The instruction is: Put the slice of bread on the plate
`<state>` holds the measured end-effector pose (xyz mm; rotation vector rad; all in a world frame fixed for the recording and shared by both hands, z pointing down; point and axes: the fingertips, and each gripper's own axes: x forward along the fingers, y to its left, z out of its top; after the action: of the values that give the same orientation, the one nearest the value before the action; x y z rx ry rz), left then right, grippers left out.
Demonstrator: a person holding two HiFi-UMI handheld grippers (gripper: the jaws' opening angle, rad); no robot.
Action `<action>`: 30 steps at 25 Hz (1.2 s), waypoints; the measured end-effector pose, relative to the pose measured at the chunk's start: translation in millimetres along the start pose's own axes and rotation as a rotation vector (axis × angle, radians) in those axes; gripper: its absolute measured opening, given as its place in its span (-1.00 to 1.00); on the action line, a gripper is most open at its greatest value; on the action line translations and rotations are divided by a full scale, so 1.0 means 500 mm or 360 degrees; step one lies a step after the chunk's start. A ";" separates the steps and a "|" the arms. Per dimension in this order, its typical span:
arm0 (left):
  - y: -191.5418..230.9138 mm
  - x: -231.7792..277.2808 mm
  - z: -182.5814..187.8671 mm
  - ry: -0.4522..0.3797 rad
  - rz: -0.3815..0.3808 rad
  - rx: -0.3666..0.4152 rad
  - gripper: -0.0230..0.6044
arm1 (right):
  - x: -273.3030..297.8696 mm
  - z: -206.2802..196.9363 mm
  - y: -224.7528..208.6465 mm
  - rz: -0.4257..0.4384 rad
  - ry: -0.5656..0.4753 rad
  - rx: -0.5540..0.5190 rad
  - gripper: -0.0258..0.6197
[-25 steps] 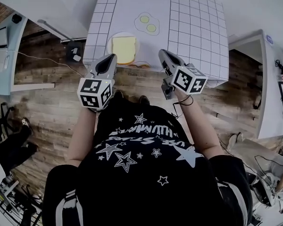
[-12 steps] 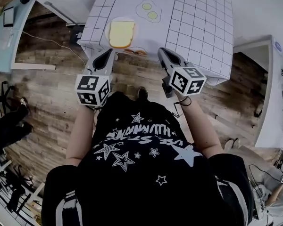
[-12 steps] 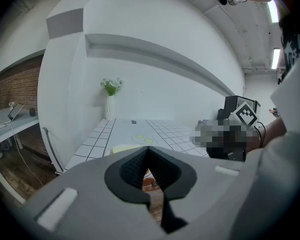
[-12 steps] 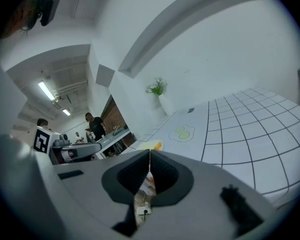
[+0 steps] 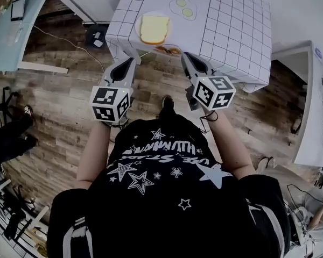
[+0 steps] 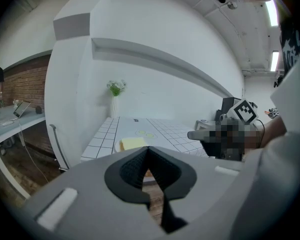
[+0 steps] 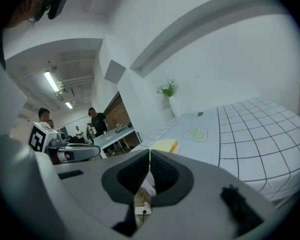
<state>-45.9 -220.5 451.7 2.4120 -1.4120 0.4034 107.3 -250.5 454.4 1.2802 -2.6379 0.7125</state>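
A pale yellow slice of bread point(image 5: 153, 28) lies flat on a white plate point(image 5: 138, 31) near the front edge of the table. The left gripper view shows the bread point(image 6: 132, 143) ahead and the right gripper view shows the same bread point(image 7: 165, 145). My left gripper point(image 5: 130, 61) and right gripper point(image 5: 185, 56) hang over the wooden floor, short of the table's edge, side by side and pointing at it. In the gripper views the left gripper point(image 6: 148, 148) and the right gripper point(image 7: 149, 151) are both shut with nothing held.
The table point(image 5: 231, 31) wears a white gridded cloth with a printed pair of fried eggs point(image 5: 184, 8). A vase with a plant point(image 6: 115, 91) stands at its far end. A small orange thing point(image 5: 169, 50) lies at the front edge. Desks point(image 5: 11, 31) and people stand at the left.
Both grippers have drawn back from the table's front edge, so the plate and bread now lie farther ahead. Both stay shut and empty.
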 end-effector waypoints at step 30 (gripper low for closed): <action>0.058 -0.354 -0.063 -0.0161 -0.0209 0.0005 -0.90 | -0.162 -0.100 0.343 -0.0289 -0.0090 -0.0061 -0.87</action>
<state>-157.9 -81.6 414.2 2.5424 -1.2839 0.2554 22.2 -78.8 412.1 1.5259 -2.5215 0.6042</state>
